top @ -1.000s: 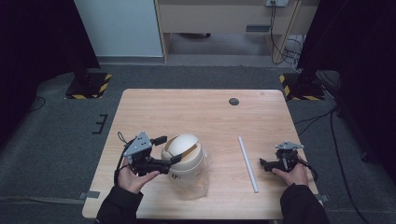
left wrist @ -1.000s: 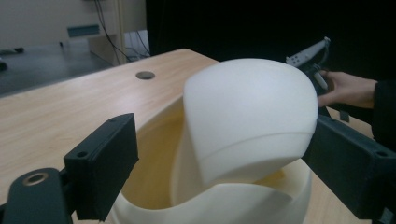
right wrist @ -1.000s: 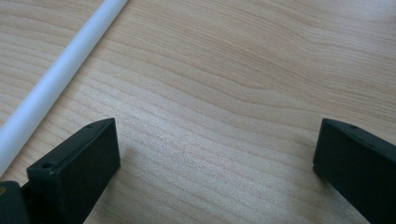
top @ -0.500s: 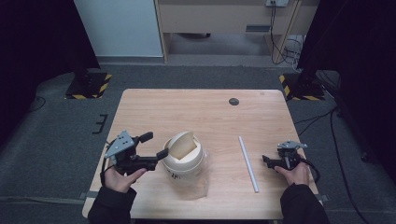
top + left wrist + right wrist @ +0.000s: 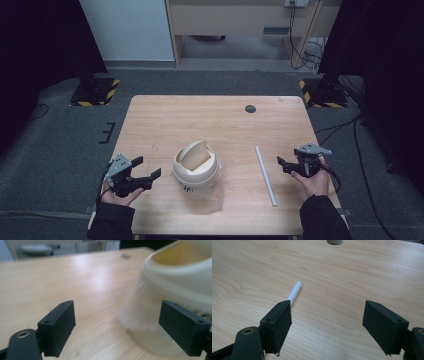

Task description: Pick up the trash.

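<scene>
A cream bin with a swing lid stands at the table's front middle, its lid tilted, with clear plastic around its base. My left gripper sits just left of it, open and empty. In the left gripper view the bin bulges in close at the right, beside the left gripper. A white tube lies right of the bin. My right gripper hovers right of the tube, open. Its jaws have narrowed a little, with nothing between them. The tube's end passes behind the left pad of the right gripper.
A dark round hole marks the wooden table at the far right; it also appears at the top of the right gripper view as the hole. Black-and-yellow stands sit on the floor at both far corners.
My left gripper has drawn back leftward and down, away from the bin's top, and the lid now stands tilted. The right hand has lifted slightly and its jaws narrowed.
</scene>
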{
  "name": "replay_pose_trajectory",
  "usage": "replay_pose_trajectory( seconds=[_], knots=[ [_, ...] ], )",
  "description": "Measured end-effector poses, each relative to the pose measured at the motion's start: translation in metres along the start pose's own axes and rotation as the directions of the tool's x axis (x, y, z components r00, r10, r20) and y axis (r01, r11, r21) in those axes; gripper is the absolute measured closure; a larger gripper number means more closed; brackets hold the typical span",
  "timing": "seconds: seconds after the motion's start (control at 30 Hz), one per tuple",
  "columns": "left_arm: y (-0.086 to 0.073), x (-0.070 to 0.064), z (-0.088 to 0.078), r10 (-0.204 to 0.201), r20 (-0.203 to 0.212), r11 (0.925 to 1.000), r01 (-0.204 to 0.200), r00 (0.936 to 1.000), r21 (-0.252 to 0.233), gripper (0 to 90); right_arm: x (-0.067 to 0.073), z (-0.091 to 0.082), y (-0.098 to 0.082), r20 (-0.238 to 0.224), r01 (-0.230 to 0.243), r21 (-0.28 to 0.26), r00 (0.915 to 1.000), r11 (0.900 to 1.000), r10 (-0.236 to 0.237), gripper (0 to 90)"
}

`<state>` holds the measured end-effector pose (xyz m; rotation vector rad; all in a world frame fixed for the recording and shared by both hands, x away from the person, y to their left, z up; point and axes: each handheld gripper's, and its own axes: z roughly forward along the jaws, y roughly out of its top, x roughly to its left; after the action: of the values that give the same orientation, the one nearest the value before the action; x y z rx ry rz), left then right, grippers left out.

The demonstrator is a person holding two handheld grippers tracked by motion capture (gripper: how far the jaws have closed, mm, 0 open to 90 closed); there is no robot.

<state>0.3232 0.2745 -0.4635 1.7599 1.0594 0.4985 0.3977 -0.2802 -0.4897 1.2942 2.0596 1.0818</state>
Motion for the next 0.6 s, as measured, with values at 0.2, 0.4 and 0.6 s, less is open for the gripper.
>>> replay_pose_trajectory(
  seconds=[0.2, 0.4, 0.6],
  knots=[
    [-0.024, 0.011, 0.018, -0.043, -0.047, 0.9856, 0.050, 0.9980, 0.162, 15.1, 0.015, 0.008, 0.005, -0.040, 0.025, 0.037, 0.9989, 0.999, -0.024, 29.2],
    [-0.026, 0.014, 0.029, -0.013, -0.055, 0.9778, 0.024, 0.9984, 0.208, 15.0, 0.033, 0.025, 0.002, -0.090, 0.026, 0.086, 0.9958, 0.996, -0.018, 38.1],
    [-0.029, 0.013, 0.033, 0.000, -0.052, 0.9690, 0.013, 0.9986, 0.247, 15.2, 0.041, 0.038, -0.006, -0.084, 0.065, 0.183, 0.9952, 0.981, -0.050, 49.1]
  ],
)
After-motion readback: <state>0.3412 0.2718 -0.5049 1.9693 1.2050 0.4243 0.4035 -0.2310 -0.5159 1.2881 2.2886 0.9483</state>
